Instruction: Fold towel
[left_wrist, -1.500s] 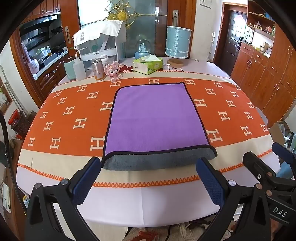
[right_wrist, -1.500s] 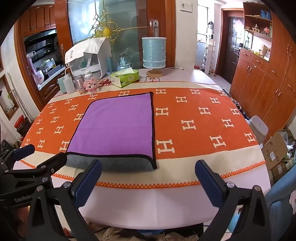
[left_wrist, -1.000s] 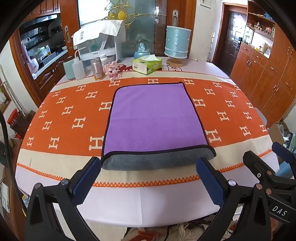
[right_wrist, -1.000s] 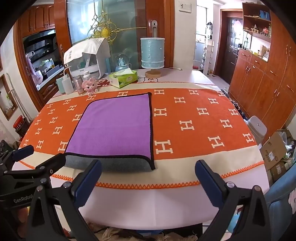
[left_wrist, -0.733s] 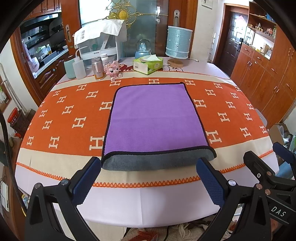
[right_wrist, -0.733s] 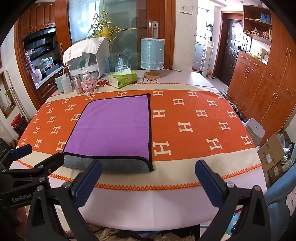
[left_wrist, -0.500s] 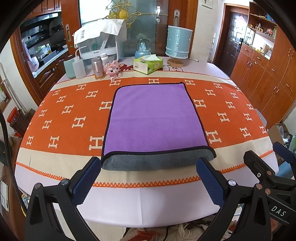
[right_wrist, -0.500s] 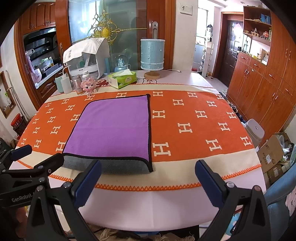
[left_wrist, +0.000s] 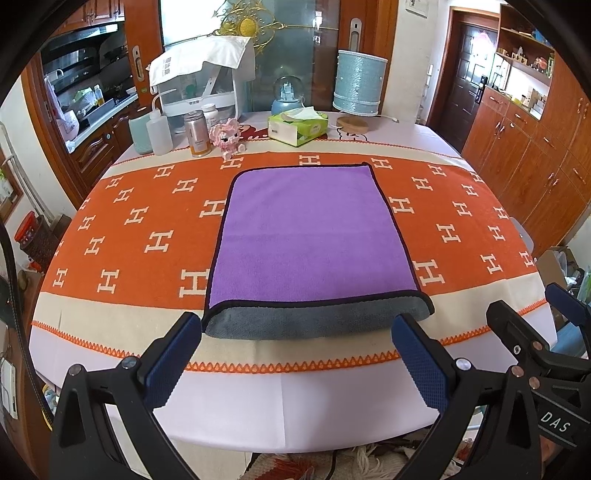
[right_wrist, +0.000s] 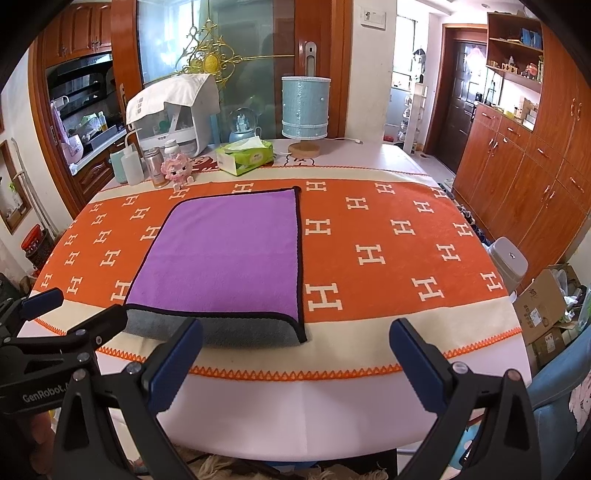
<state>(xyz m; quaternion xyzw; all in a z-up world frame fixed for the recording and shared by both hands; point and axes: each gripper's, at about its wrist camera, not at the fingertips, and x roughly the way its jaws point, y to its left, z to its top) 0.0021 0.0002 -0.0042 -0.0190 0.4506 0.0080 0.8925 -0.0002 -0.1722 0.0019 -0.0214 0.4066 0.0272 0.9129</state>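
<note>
A purple towel (left_wrist: 310, 236) with black trim lies folded flat on the orange patterned tablecloth (left_wrist: 122, 229); its grey underside shows along the near edge. It also shows in the right wrist view (right_wrist: 229, 251). My left gripper (left_wrist: 295, 354) is open and empty, held just short of the towel's near edge. My right gripper (right_wrist: 295, 354) is open and empty, in front of the towel's near right corner. The left gripper also shows at the left of the right wrist view (right_wrist: 70, 325), and the right gripper at the right of the left wrist view (left_wrist: 532, 332).
At the table's far side stand a green tissue box (left_wrist: 297, 127), a blue lamp (left_wrist: 360, 90), a pink toy (left_wrist: 227, 138), bottles (left_wrist: 159, 133) and a white appliance (left_wrist: 203, 85). Wooden cabinets (right_wrist: 524, 177) line the right wall. Cardboard boxes (right_wrist: 546, 310) sit on the floor at right.
Both grippers have drifted very slightly; the towel lies as before and both grippers stay open.
</note>
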